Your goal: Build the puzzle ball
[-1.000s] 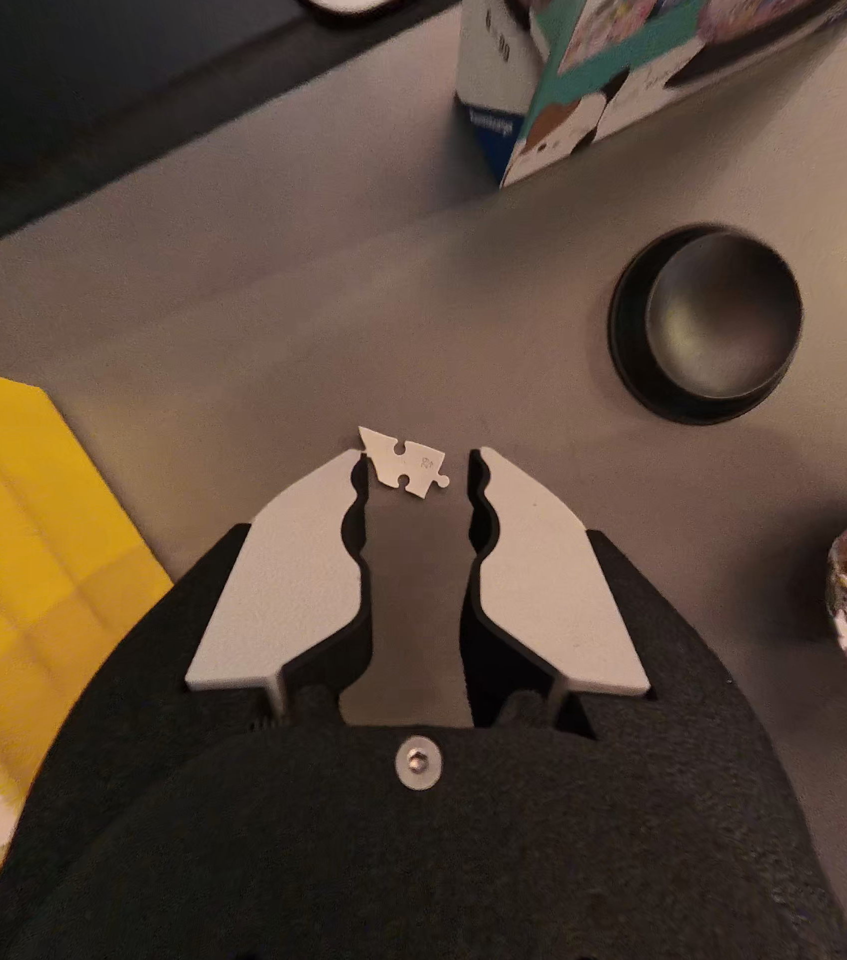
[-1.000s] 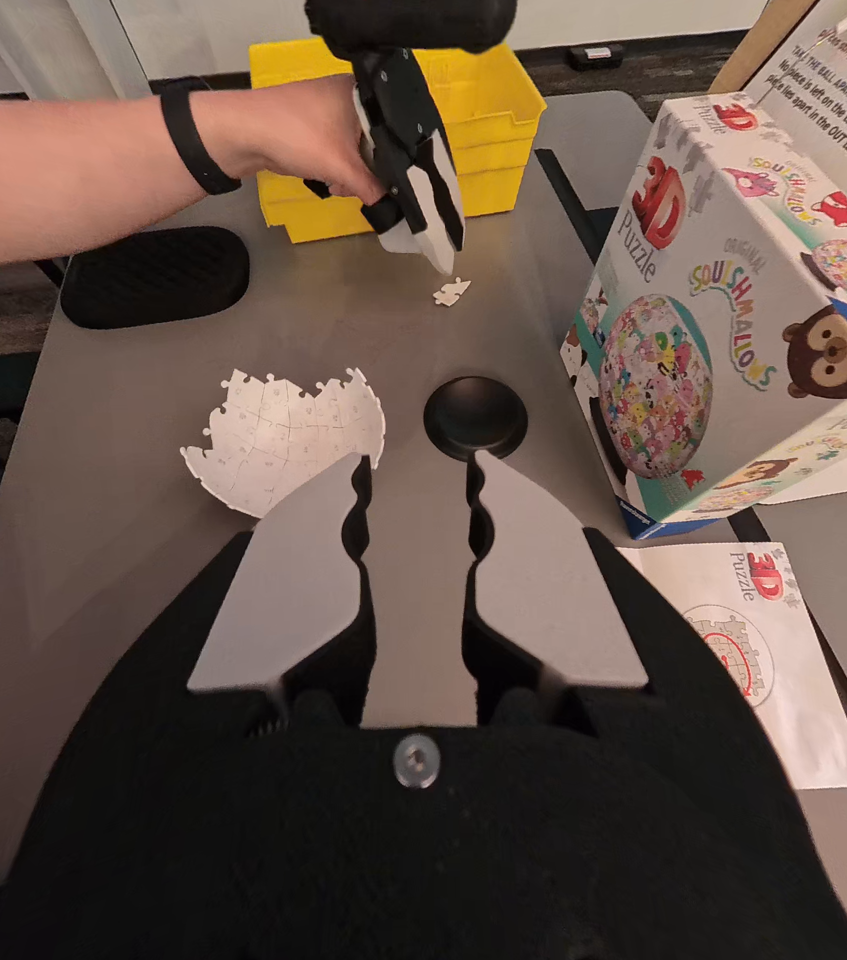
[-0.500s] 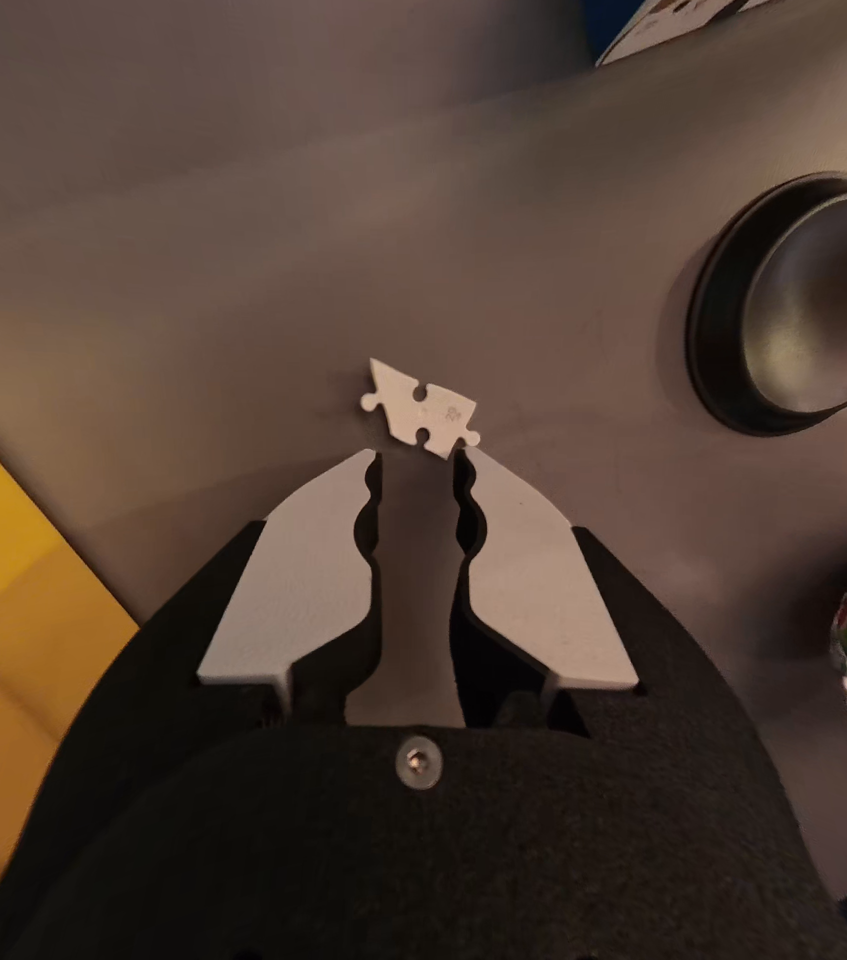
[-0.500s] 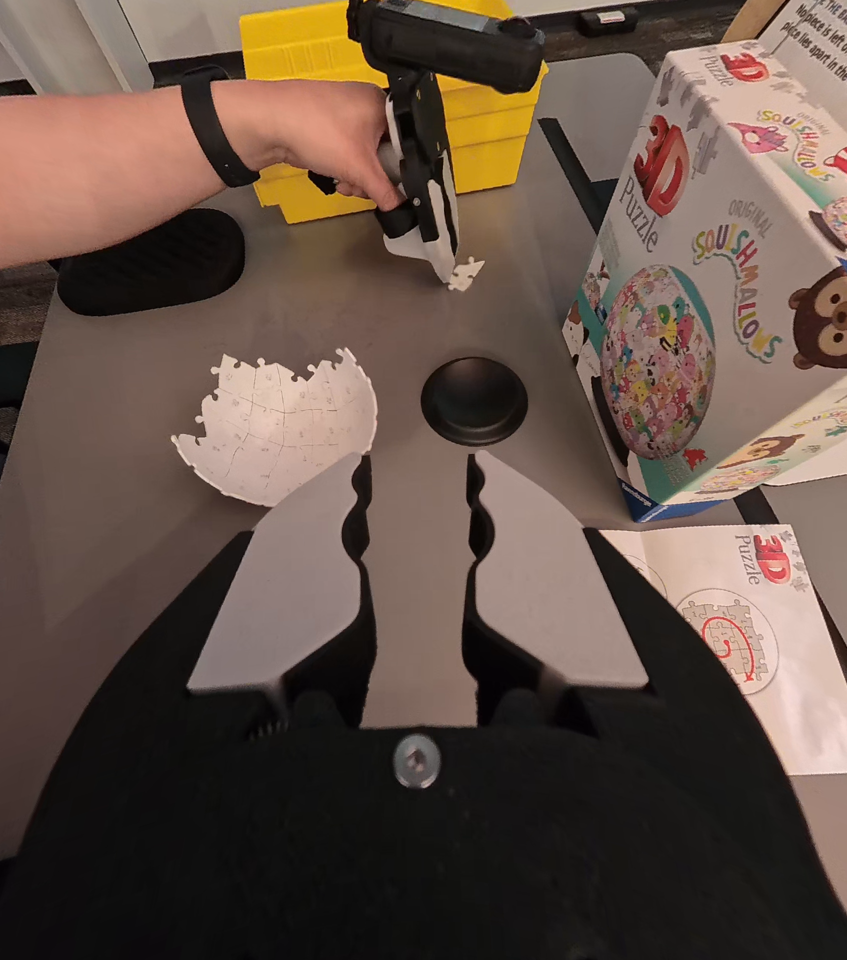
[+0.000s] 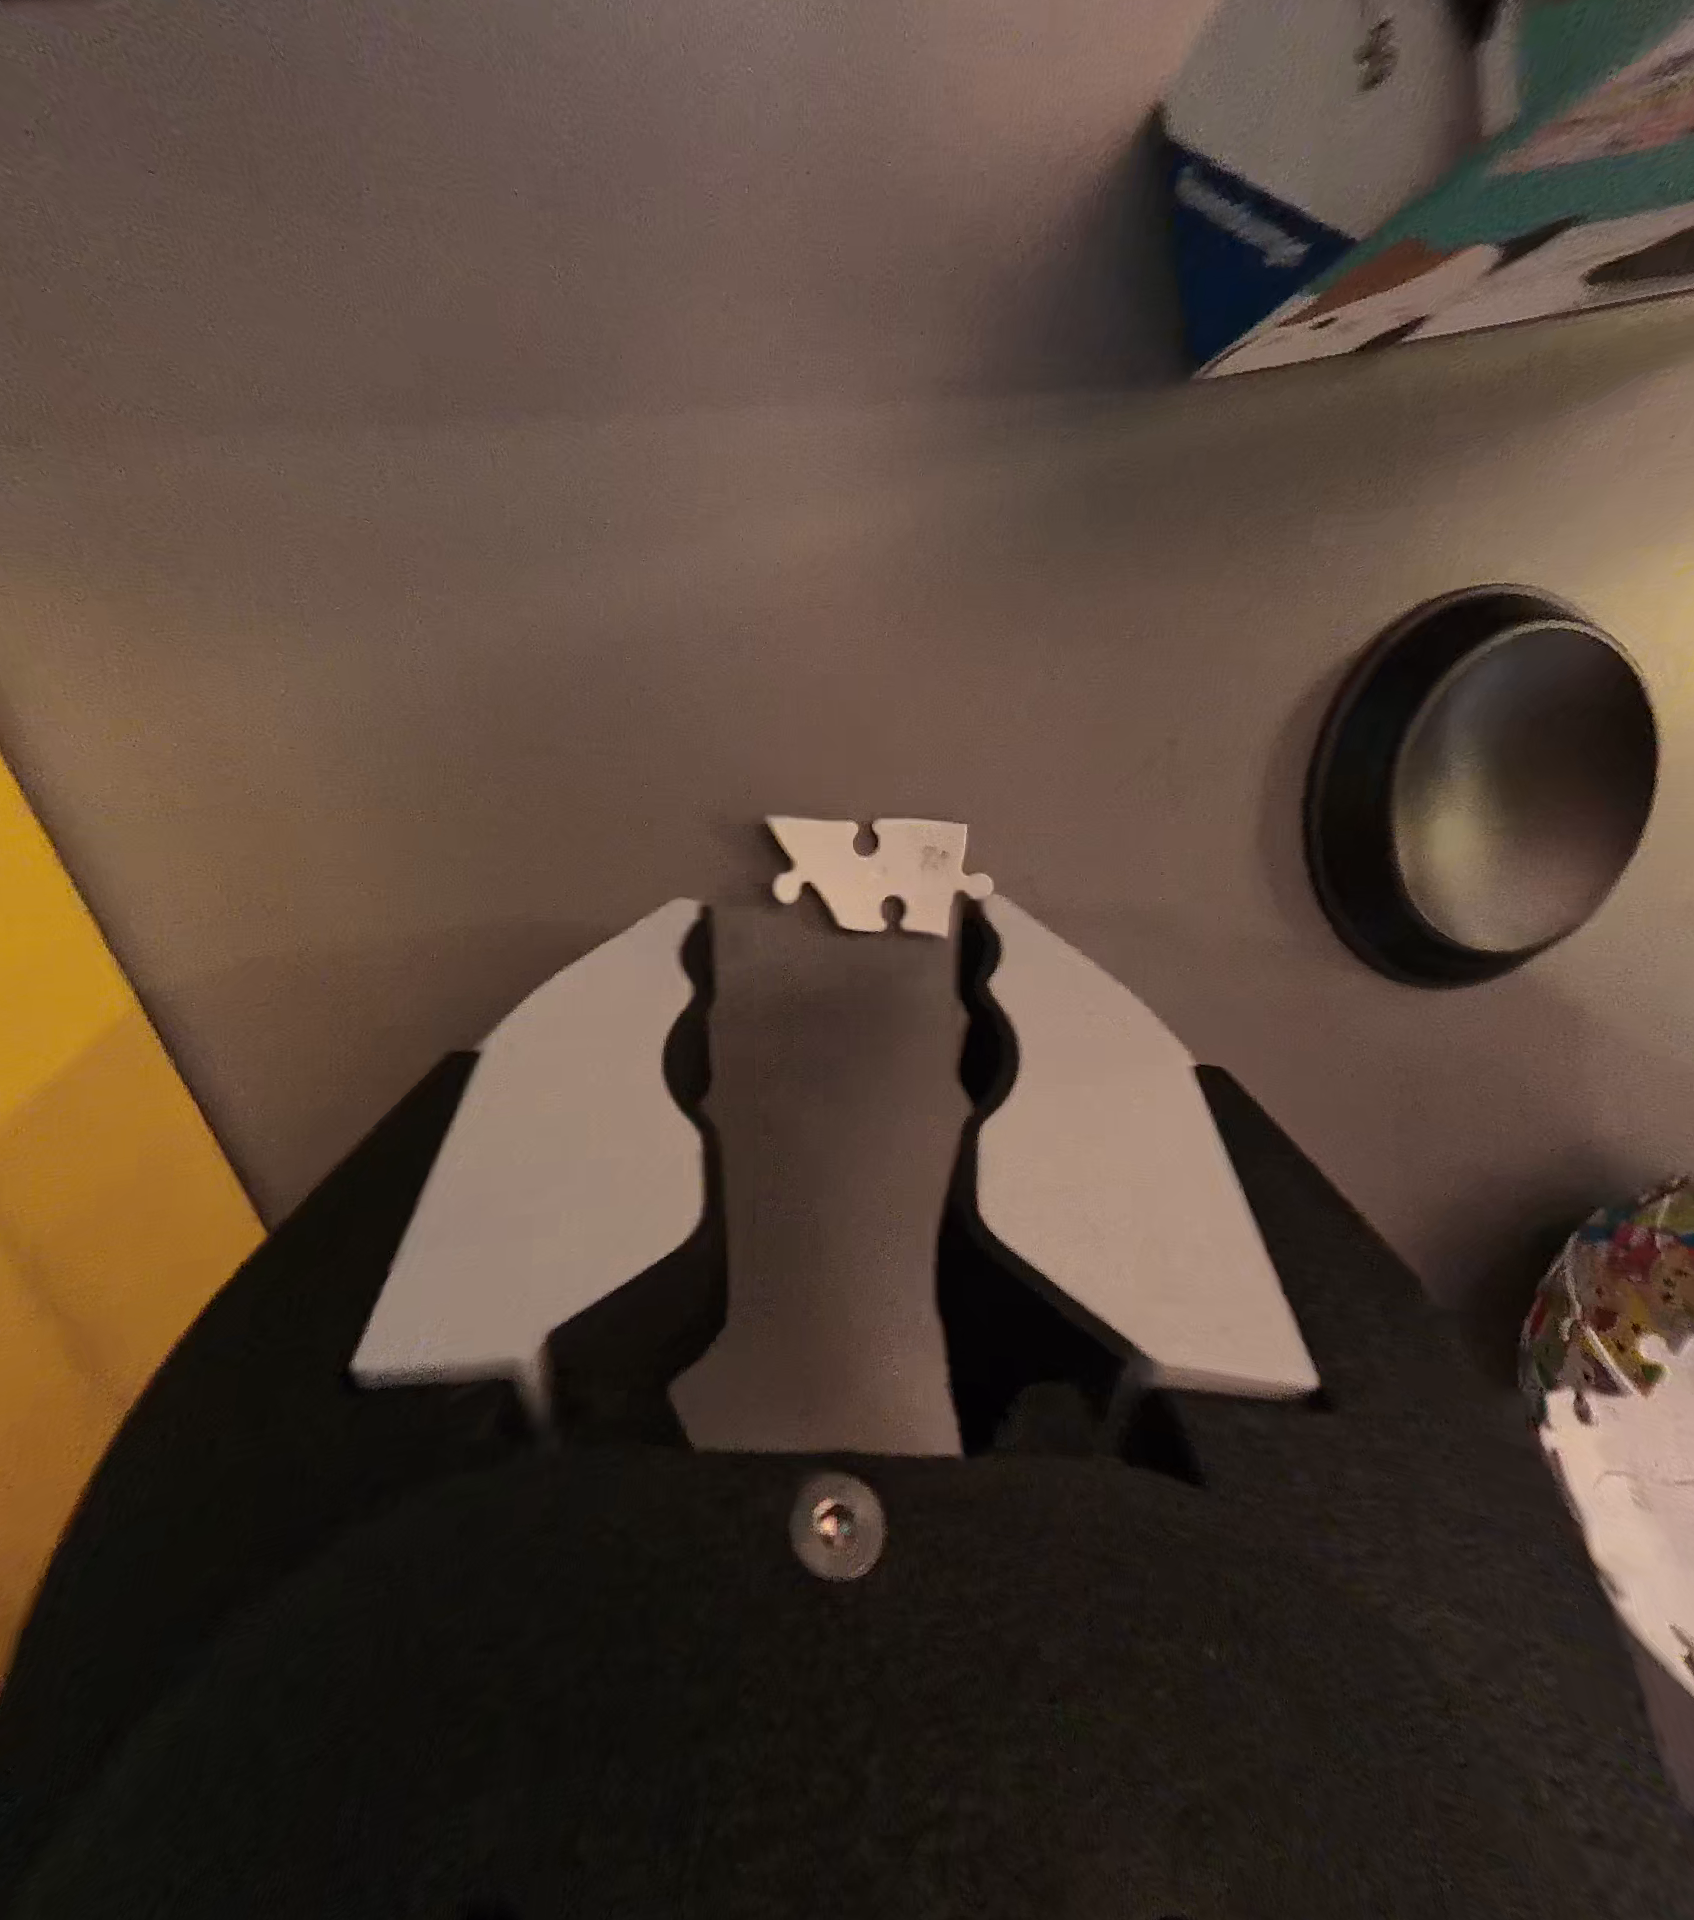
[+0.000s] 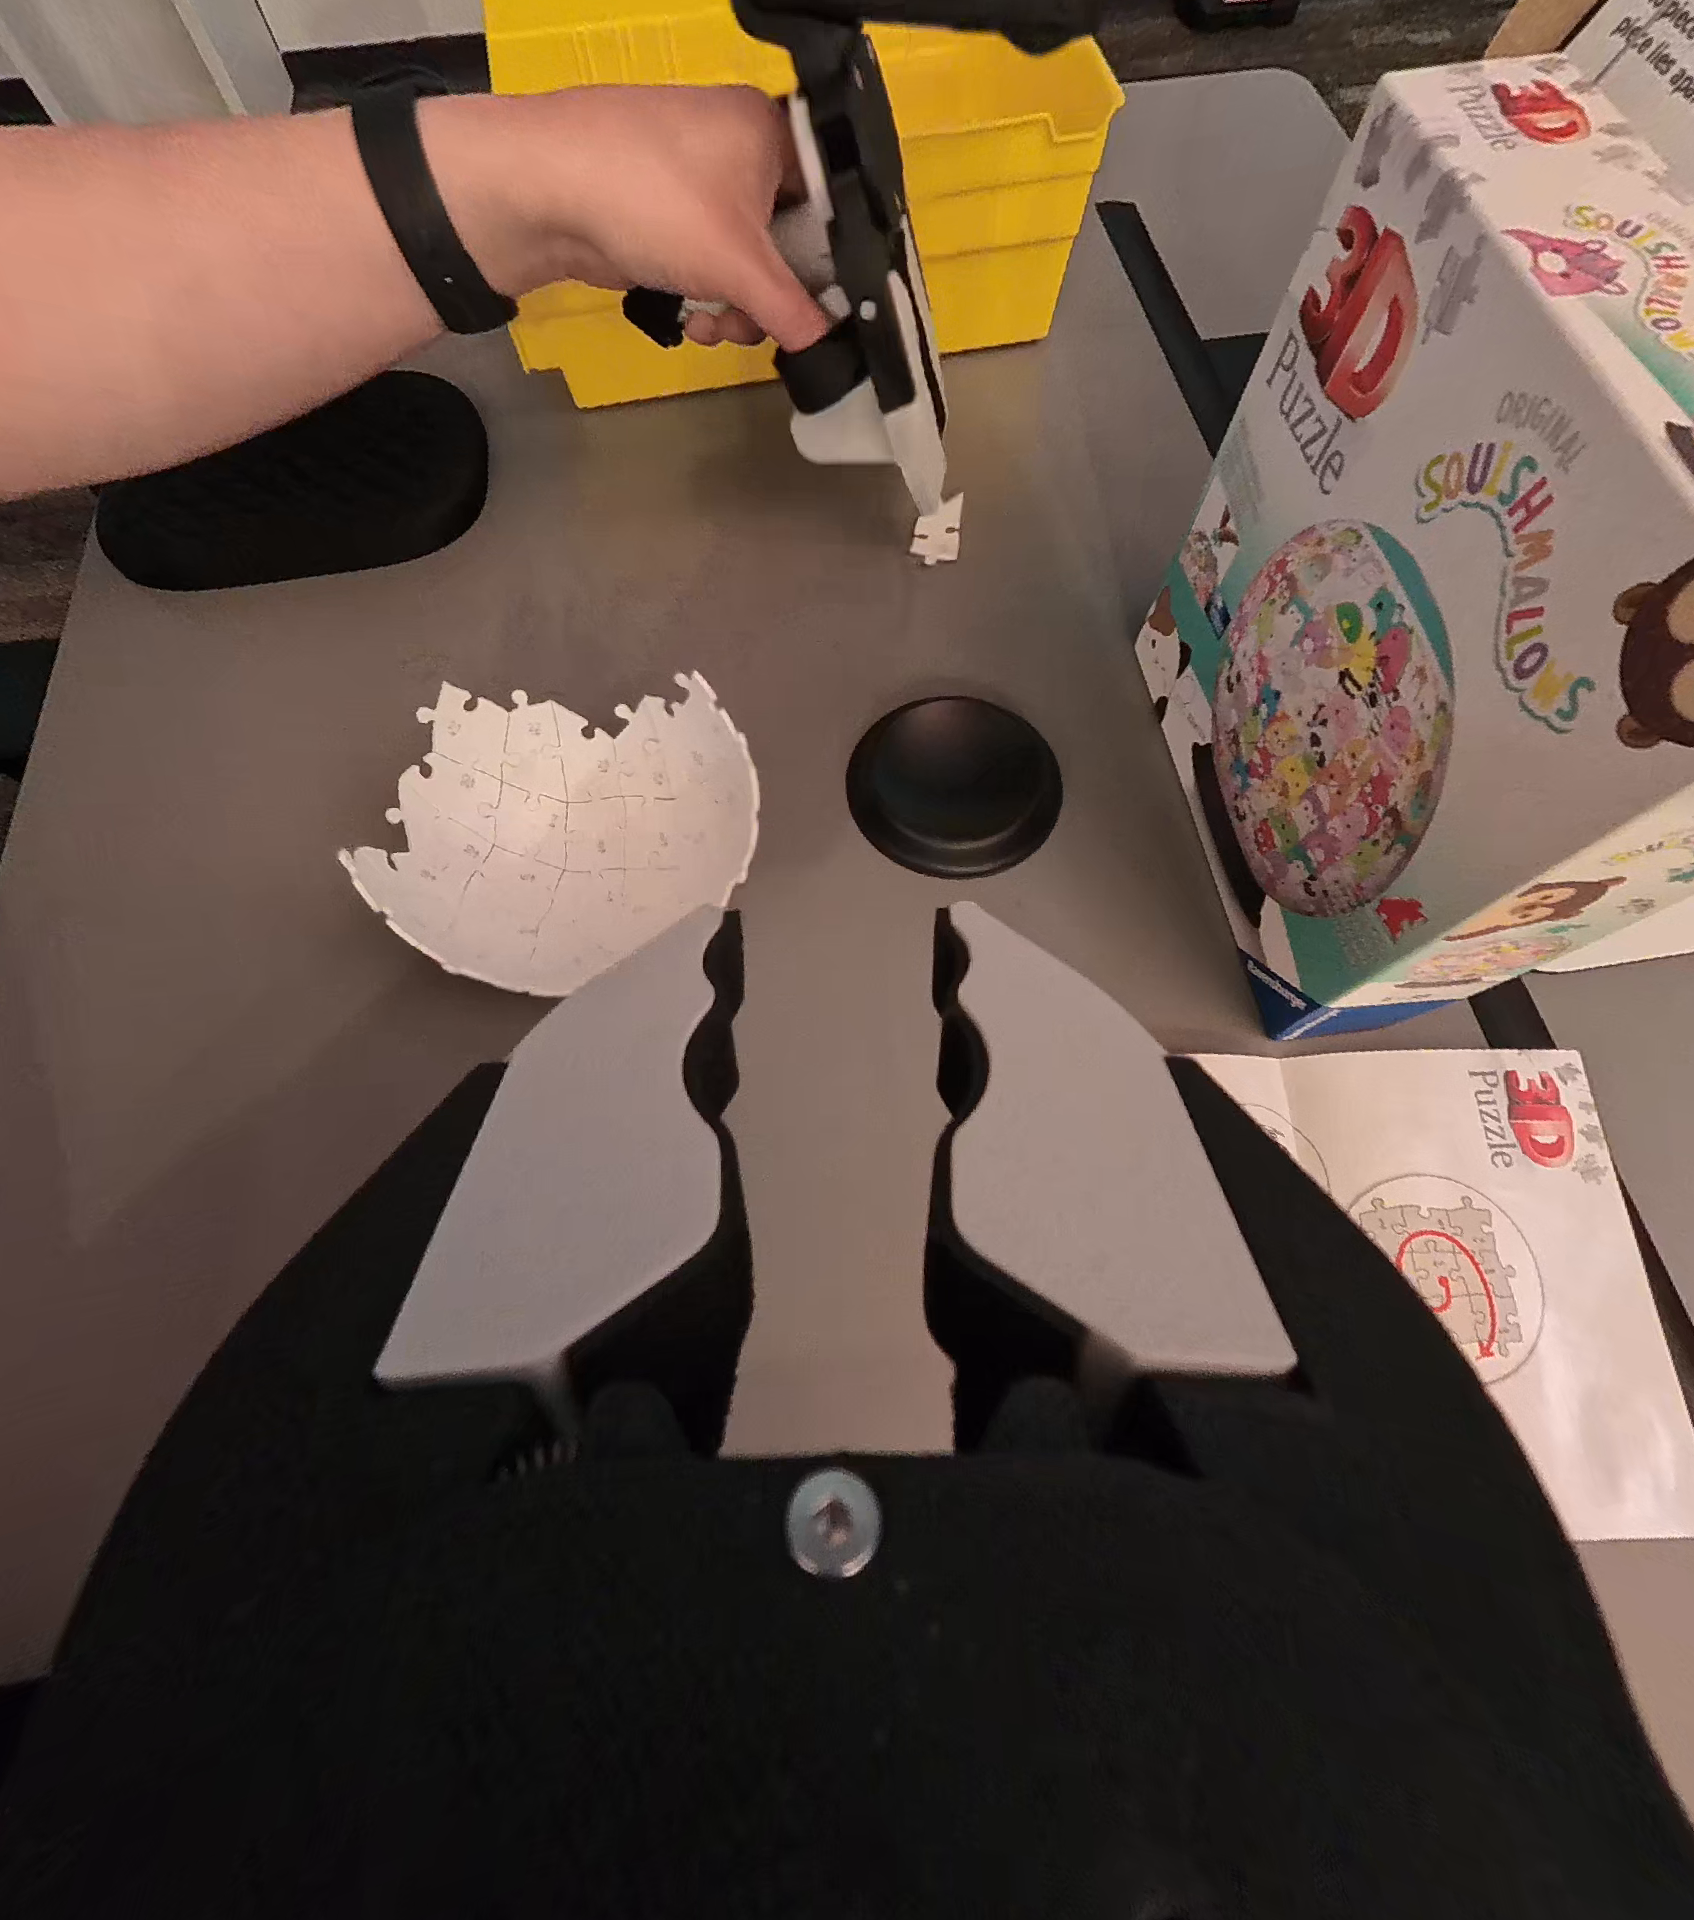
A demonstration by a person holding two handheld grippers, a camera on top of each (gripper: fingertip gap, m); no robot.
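Note:
A white puzzle piece (image 5: 874,878) lies flat, blank side up, on the grey table (image 5: 510,520). My left gripper (image 5: 835,925) is open, tips down at the table on either side of the piece's near edge. Its right fingertip (image 5: 988,920) is at the piece's right knob; the left fingertip stands clear of it. The right wrist view shows that gripper (image 6: 926,499) upright over the piece (image 6: 936,535). My right gripper (image 6: 838,914) is open and empty above the table. The half-built ball shell (image 6: 562,831) lies just left of its left finger.
A black round stand (image 6: 952,784) sits mid-table. The puzzle box (image 6: 1487,582) stands at the right with a leaflet (image 6: 1497,1299) in front of it. A yellow bin (image 6: 978,156) is at the back and a black pad (image 6: 292,478) at the left. A person's hand (image 6: 614,208) holds the left gripper. There is about 35 cm between the tips of the two grippers. Measured from the fingertips, the half-built ball shell (image 6: 562,831) is 15 cm or so from the right gripper and 25 cm from the left.
The left jaws narrowed beside the piece, then opened wider. The piece turned level on the table and was not picked up. The right gripper has drifted slightly and stayed open.

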